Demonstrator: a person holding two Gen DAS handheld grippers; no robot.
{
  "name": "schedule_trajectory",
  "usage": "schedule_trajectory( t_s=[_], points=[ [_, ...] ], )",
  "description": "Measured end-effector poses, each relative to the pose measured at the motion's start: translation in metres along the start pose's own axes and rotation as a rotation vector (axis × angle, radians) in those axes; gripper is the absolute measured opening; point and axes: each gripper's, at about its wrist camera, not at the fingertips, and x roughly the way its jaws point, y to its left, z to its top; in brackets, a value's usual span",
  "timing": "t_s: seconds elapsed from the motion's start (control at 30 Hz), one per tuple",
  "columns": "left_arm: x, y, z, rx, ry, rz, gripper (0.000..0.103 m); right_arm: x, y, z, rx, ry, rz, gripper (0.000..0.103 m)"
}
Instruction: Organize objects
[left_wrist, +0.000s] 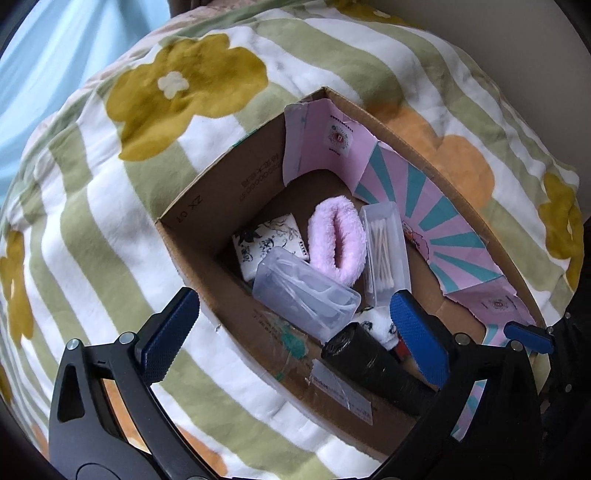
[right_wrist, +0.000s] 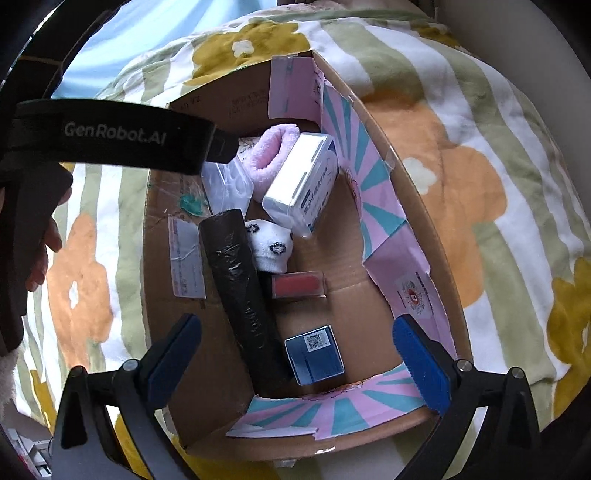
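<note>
box: an open cardboard box (right_wrist: 369, 280) sits on a blanket, its far and right inner walls lined with pink paper with teal rays (right_wrist: 373, 218).
black roll: a long black roll wrapped in film (right_wrist: 240, 291) lies along the box's left side, one end near the clear case, the other near the closest wall.
sock: a white sock with dark face marks (right_wrist: 269, 247) lies just beside the roll, on its right.
red item: a small red block in a clear case (right_wrist: 297, 285) lies just below the sock, close against the roll.
blue packet: a blue square packet with a code label (right_wrist: 314, 354) lies flat on the box floor, just right of the roll's near end.
swab box: a clear box of cotton swabs (left_wrist: 384, 251) leans tilted against the pink fluffy piece.
pink piece: a pink fluffy item (left_wrist: 334, 240) sits toward the far end of the box.
clear case: a clear plastic case (left_wrist: 306, 291) lies tilted next to a black-and-white printed packet (left_wrist: 266, 240).
left gripper: left gripper (left_wrist: 295, 336) hangs above the box's left edge, jaws spread wide, nothing between them.
right gripper: right gripper (right_wrist: 295, 354) hangs above the box's near end, jaws spread wide, gripping nothing.
surround: striped green-and-white blanket with yellow and orange flowers (right_wrist: 461, 192); fingers of a hand (right_wrist: 44, 254) on the left gripper's handle show at the left edge of the right wrist view.
</note>
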Motion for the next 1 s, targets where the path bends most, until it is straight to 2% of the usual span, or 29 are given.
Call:
schedule_trajectory(
  t_s=[0.27, 0.47, 0.7, 1.0],
  points=[
    [-0.015, 0.005, 0.003, -0.022, -0.028, -0.006, 0.103, -0.014, 0.004, 0.001, -0.012, -0.03, -0.015, 0.103],
    [-0.044, 0.005, 0.0, -0.03, -0.073, -0.01, 0.103, -0.04, 0.01, 0.009, -0.031, -0.072, -0.013, 0.103],
    [-0.098, 0.014, -0.016, -0.081, -0.13, -0.022, 0.103, -0.089, 0.028, 0.015, -0.07, -0.134, 0.007, 0.103],
    [-0.197, 0.052, -0.061, -0.233, -0.254, -0.013, 0.103, -0.152, 0.073, 0.026, -0.159, -0.226, 0.036, 0.103]
  ],
)
